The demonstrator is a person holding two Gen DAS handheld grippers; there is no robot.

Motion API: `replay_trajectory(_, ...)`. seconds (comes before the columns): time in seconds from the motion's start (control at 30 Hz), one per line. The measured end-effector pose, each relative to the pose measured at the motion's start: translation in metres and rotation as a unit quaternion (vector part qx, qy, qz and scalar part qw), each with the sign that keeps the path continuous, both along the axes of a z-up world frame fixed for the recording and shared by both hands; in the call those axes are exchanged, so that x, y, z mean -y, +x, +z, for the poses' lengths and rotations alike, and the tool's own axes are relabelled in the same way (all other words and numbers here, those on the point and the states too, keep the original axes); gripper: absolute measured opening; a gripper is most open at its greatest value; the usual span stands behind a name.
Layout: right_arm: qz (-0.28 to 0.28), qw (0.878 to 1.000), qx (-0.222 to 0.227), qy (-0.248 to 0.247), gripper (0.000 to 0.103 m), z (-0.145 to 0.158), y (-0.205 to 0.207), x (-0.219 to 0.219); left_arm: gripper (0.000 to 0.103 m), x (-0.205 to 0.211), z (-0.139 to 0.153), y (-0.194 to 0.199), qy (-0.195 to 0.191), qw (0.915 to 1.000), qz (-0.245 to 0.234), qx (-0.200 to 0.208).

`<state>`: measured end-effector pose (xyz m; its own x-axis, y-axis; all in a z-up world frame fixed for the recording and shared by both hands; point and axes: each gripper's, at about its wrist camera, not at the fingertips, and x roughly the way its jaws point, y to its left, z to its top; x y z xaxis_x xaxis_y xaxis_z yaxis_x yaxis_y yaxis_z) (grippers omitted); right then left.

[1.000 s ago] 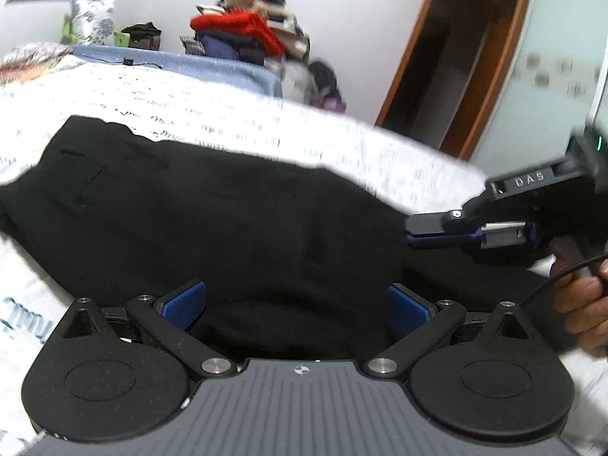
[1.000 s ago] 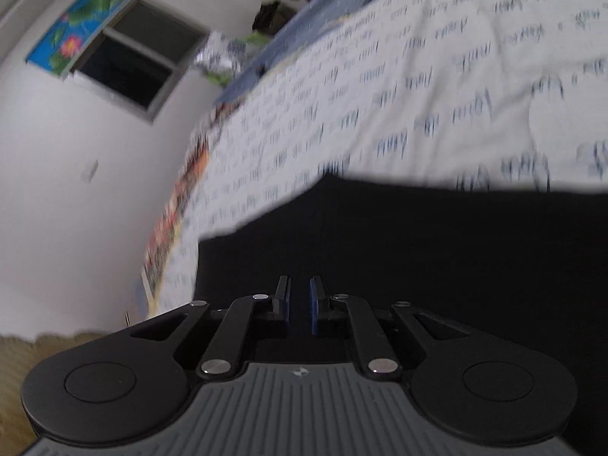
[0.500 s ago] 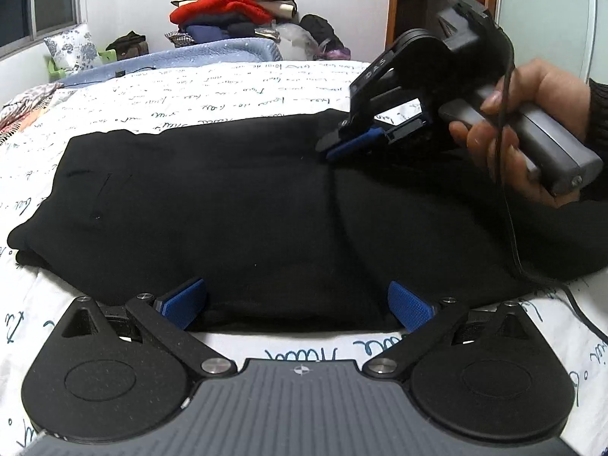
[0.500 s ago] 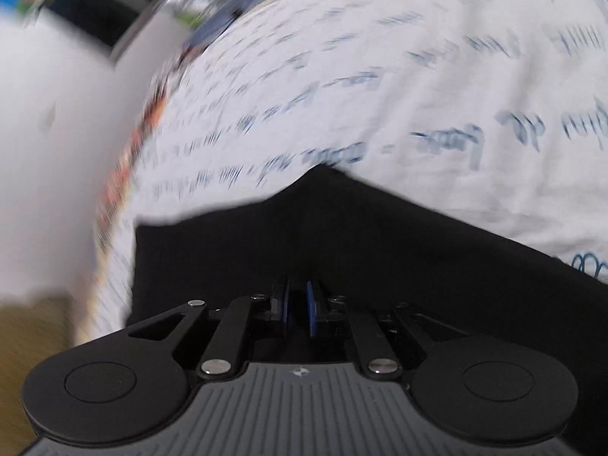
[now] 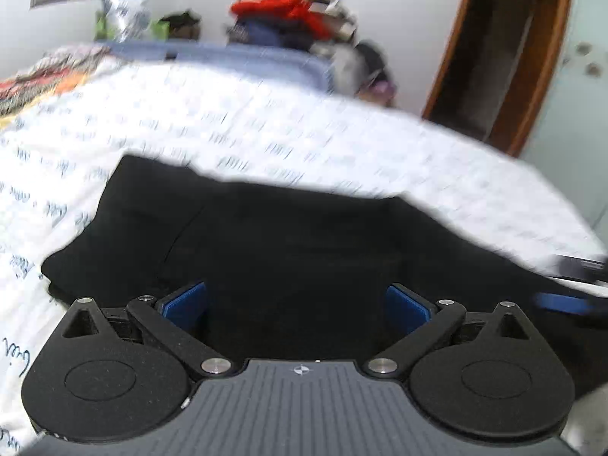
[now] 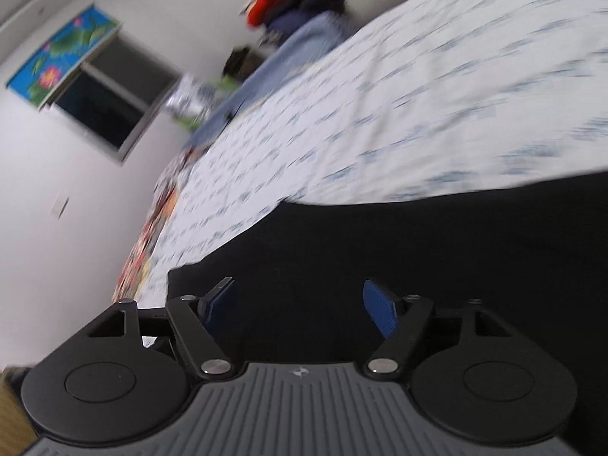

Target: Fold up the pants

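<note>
The left gripper has its blue-padded fingers spread wide over the black fabric pants, with nothing pinched between them; whether the tips touch the cloth cannot be told. The pants lie flat across the white bed sheet printed with blue handwriting, filling the middle of the left wrist view. At that view's right edge, a blurred dark bar with a blue pad is the right gripper, mostly cut off by the frame.

In the right wrist view the right gripper is opening its fingers; they stand well apart above the pants, gripping nothing. The cloth's far edge and one corner show here, the rest running off to the right.

Motion blur smears the sheet in both views. Only the right wrist view shows the blue flowered panel over the dark window; only the left wrist view shows the brown wooden door frame. The pile of red and dark clothes appears in both.
</note>
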<state>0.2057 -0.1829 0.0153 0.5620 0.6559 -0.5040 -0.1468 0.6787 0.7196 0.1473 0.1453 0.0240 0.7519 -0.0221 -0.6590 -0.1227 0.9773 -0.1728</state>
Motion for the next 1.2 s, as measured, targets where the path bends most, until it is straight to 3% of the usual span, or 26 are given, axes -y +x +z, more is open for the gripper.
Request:
replay_trajectory(0.07, -0.019, 1.0, -0.002, 0.001, 0.074, -0.005, -0.012, 0.015, 0.102, -0.002, -0.015, 0.006, 0.002, 0.9999, 0.001, -0.014)
replay_trajectory(0.17, -0.04, 0.999, -0.036, -0.004, 0.075, -0.028, -0.021, 0.033, 0.102, 0.023, -0.032, -0.002, 0.114, 0.9929, -0.03, 0.013)
replay_trajectory(0.2, -0.04, 0.999, -0.025, 0.01, 0.074, -0.039, -0.023, 0.035, 0.101, 0.027, -0.035, -0.005, 0.127, 0.9913, -0.028, 0.023)
replay_trajectory(0.27, -0.041, 0.999, 0.013, 0.014, 0.073, -0.046, -0.032, 0.033, 0.101, 0.024, -0.034, 0.0, 0.119, 0.9924, -0.024, 0.019)
replay_trajectory(0.37, -0.03, 0.997, 0.039, -0.06, 0.074, -0.036, -0.034, 0.01, 0.101, 0.021, -0.034, 0.001, 0.117, 0.9926, -0.024, 0.021)
replay_trajectory(0.43, -0.03, 0.996, 0.036, -0.08, 0.074, -0.03, -0.035, 0.006, 0.101, 0.019, -0.03, -0.002, 0.116, 0.9927, -0.027, 0.022)
replay_trajectory(0.6, -0.123, 0.991, 0.035, -0.036, 0.074, -0.014, -0.074, 0.066, 0.101, 0.019, -0.008, -0.014, 0.087, 0.9961, -0.01, 0.001)
replay_trajectory(0.7, -0.218, 0.975, 0.046, -0.018, 0.075, -0.009, -0.109, 0.126, 0.102, 0.024, 0.008, -0.025, 0.047, 0.9987, -0.016, 0.014)
replay_trajectory(0.77, -0.297, 0.954, 0.043, 0.016, 0.077, -0.014, -0.135, 0.171, 0.102, 0.034, 0.015, -0.032, 0.033, 0.9989, -0.021, 0.028)
replay_trajectory(0.87, -0.411, 0.906, 0.018, 0.102, 0.079, -0.035, -0.169, 0.228, 0.102, 0.054, 0.019, -0.037, 0.016, 0.9986, -0.035, 0.037)
replay_trajectory(0.97, -0.467, 0.859, -0.019, 0.207, 0.078, -0.066, -0.187, 0.264, 0.102, 0.081, 0.014, -0.034, 0.024, 0.9974, -0.067, 0.014)
replay_trajectory(1.03, -0.465, 0.851, -0.02, 0.243, 0.077, -0.077, -0.186, 0.271, 0.102, 0.098, 0.012, -0.034, 0.038, 0.9954, -0.088, 0.003)
replay_trajectory(1.2, -0.464, 0.863, -0.026, 0.198, 0.078, -0.069, -0.17, 0.269, 0.102, 0.13, 0.01, -0.042, 0.077, 0.9881, -0.133, 0.003)
